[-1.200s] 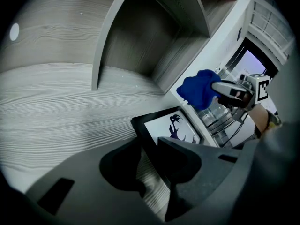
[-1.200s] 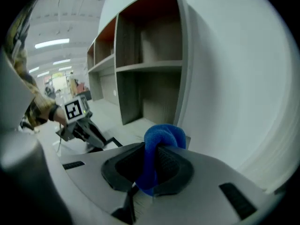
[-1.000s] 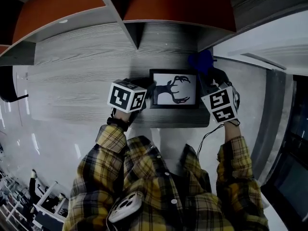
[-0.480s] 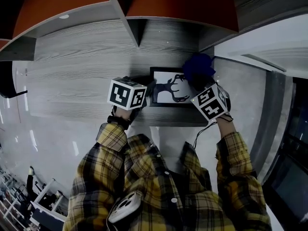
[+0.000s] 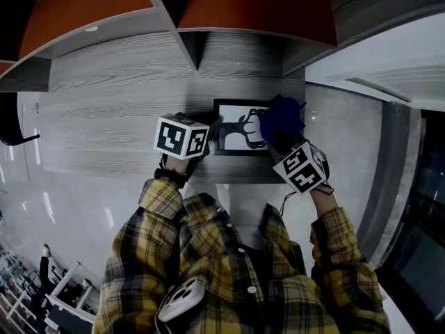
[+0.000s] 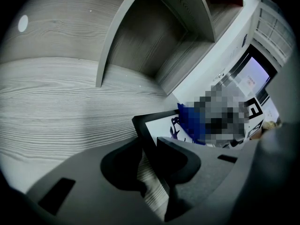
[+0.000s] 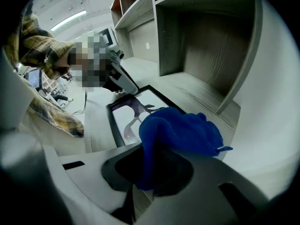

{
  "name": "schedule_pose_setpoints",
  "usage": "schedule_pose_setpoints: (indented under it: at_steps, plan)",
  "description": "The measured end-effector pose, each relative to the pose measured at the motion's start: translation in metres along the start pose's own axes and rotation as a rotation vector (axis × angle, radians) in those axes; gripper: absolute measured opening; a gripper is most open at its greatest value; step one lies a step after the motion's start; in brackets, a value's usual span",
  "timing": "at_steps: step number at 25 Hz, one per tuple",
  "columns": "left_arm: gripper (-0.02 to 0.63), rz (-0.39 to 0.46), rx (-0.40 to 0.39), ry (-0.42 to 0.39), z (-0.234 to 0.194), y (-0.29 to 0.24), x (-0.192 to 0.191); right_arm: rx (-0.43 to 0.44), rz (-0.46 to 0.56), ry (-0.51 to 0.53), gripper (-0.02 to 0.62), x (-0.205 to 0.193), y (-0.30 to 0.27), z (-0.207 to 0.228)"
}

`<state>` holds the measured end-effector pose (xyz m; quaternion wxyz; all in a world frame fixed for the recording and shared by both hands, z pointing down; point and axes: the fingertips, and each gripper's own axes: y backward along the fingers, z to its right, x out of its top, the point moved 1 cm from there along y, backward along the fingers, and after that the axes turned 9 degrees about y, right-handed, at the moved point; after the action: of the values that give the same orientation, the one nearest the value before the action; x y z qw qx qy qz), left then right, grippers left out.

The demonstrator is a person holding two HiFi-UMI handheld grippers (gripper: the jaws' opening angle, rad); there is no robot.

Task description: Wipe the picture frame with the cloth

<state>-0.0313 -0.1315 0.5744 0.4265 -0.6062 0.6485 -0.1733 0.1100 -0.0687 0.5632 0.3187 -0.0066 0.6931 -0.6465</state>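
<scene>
The black rectangular picture frame [image 5: 235, 127] lies flat on the grey wood-grain bench [image 5: 111, 117], with its 6 o'clock edge near the bench's front edge. The left claw [image 6: 150, 146] has just narrowed a little, and its jaws now clamp the frame's 9 o'clock rim. The right claw [image 7: 154, 165] is closed tight on the crumpled blue cloth [image 7: 183, 130], which sits over the frame's 3 o'clock end. Bare bench stretches wide toward 9 o'clock. At 12 o'clock a bare strip runs to the grey shelf divider [image 5: 193, 51]. At 3 o'clock the bench edge is close.
</scene>
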Motion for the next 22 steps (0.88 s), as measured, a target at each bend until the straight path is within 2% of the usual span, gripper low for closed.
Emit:
schedule_pose_setpoints:
  at_steps: [8, 15, 18, 22]
  plan:
    - [0.104, -0.003, 0.001, 0.002, 0.0, -0.001, 0.001, 0.05, 0.049, -0.089, 0.052, -0.01, 0.013, -0.028]
    - [0.104, -0.005, -0.002, 0.002, 0.0, -0.002, 0.001, 0.081, 0.057, -0.097, 0.052, -0.016, 0.018, -0.042]
    - [0.104, -0.009, -0.004, 0.001, 0.001, -0.002, 0.001, 0.052, 0.116, -0.135, 0.052, -0.002, 0.03, -0.028]
    - [0.103, -0.012, -0.006, -0.001, 0.001, -0.001, 0.001, -0.06, 0.275, -0.187, 0.052, 0.042, 0.06, 0.017]
